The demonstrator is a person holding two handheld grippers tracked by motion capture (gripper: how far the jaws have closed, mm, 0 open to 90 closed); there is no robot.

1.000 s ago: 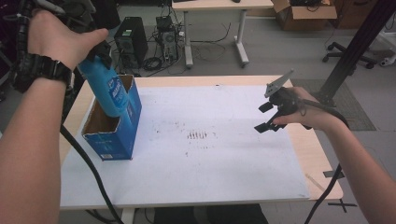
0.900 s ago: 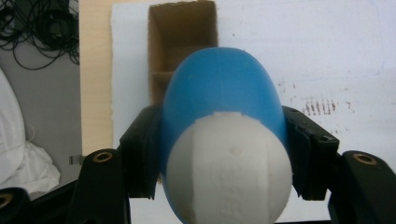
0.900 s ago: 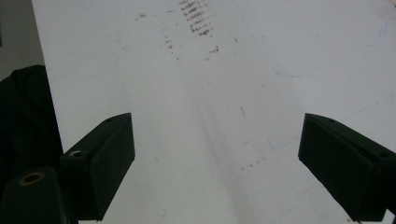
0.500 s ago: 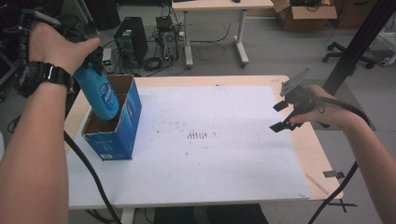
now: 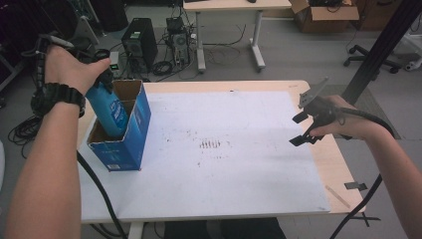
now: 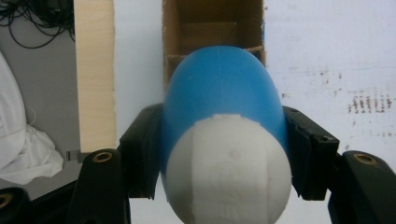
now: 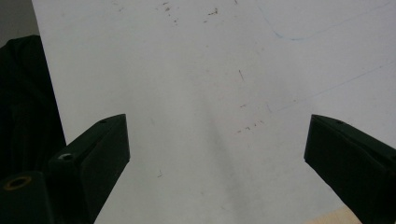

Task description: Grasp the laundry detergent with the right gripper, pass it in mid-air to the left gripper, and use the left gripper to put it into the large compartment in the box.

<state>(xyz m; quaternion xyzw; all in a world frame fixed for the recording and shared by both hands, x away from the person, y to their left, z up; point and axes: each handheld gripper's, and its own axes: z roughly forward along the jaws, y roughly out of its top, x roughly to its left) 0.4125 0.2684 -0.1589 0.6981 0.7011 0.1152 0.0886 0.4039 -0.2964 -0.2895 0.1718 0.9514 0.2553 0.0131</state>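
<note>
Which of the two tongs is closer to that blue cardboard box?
Left. The left tongs grip the blue bottle with its lower end inside the blue cardboard box. The right tongs hover open near the table's far right edge.

Office-like lab: desktop tower, cable tangle, desks, cardboard box, office chair.

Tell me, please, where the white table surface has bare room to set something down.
The white table surface is bare from the blue cardboard box across to the right gripper, apart from small dark marks. The left edge is crowded: the left gripper holds a blue bottle partly inside that box.
</note>
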